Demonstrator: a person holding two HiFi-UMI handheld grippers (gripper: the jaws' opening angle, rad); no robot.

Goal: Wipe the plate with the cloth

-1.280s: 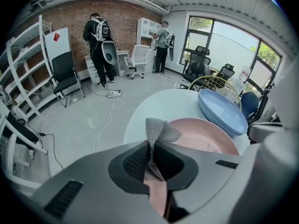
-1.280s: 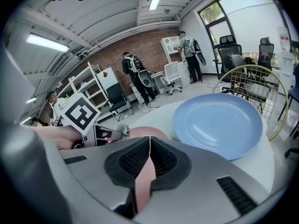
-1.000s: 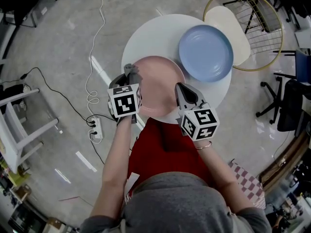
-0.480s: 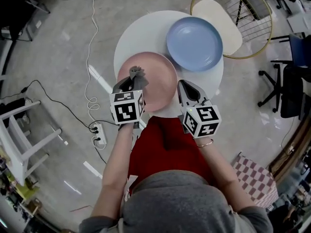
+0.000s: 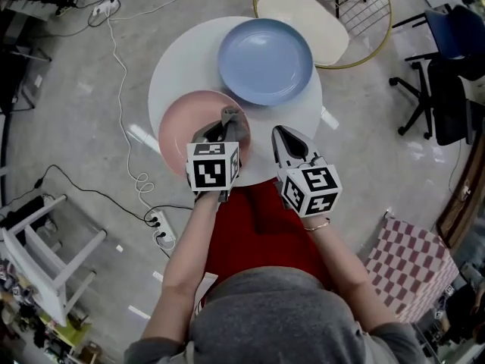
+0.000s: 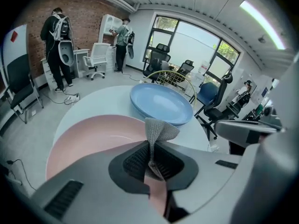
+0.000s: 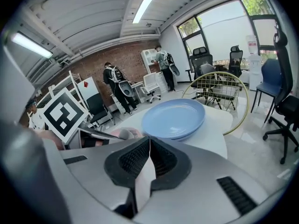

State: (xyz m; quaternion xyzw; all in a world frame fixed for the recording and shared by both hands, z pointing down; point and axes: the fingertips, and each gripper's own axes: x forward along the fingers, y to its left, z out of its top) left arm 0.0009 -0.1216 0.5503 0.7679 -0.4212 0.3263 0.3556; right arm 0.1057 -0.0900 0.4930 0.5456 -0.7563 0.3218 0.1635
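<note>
pinching the cloth [image 5: 232,115], the left gripper [image 5: 226,127] hovers over the right edge of the pink plate [image 5: 180,131], its middle leftward; right gripper [image 5: 282,139] closed, empty.

plate [image 5: 182,127] at table's [image 5: 182,59] near edge: plain pale pink. cloth [image 5: 233,118]: grey, knit texture. far plate [image 5: 265,61]: plain light blue. table: white. apron [image 5: 258,226]: red. floor [image 5: 68,89]: mottled grey. fabric [image 5: 413,268] right of table: red-and-white checks. chair seat [image 5: 318,21]: cream, gold wire frame.
</note>
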